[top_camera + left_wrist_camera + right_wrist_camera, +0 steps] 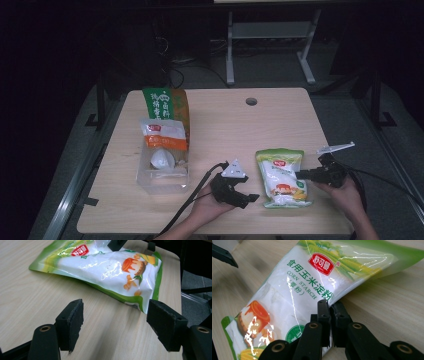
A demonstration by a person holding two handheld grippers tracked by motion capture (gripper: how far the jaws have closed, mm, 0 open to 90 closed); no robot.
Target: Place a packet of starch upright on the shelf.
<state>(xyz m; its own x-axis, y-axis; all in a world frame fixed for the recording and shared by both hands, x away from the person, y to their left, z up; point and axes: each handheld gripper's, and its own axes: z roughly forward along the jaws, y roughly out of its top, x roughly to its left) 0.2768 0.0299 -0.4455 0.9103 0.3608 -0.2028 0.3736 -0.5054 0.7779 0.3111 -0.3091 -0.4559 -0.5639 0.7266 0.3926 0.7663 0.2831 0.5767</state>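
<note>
A green and white corn starch bag (281, 172) lies flat on the wooden table (225, 130) at the front right. My right gripper (300, 175) comes in from the bag's right side, and its jaws are shut on the bag's edge. In the right gripper view the two pads (323, 312) pinch the rim of the bag (294, 290) beside the printed label. My left gripper (245, 194) rests low over the table just left of the bag, open with nothing between its pads. In the left gripper view the bag (107, 267) lies a little beyond the spread jaws of the left gripper (115, 312).
A clear plastic box (162, 177) stands at the left of the table with a white and orange packet (164, 135) and a white round item (161, 160) in it. A green and orange bag (166, 105) leans behind. A cable hole (251, 101) sits near the far edge.
</note>
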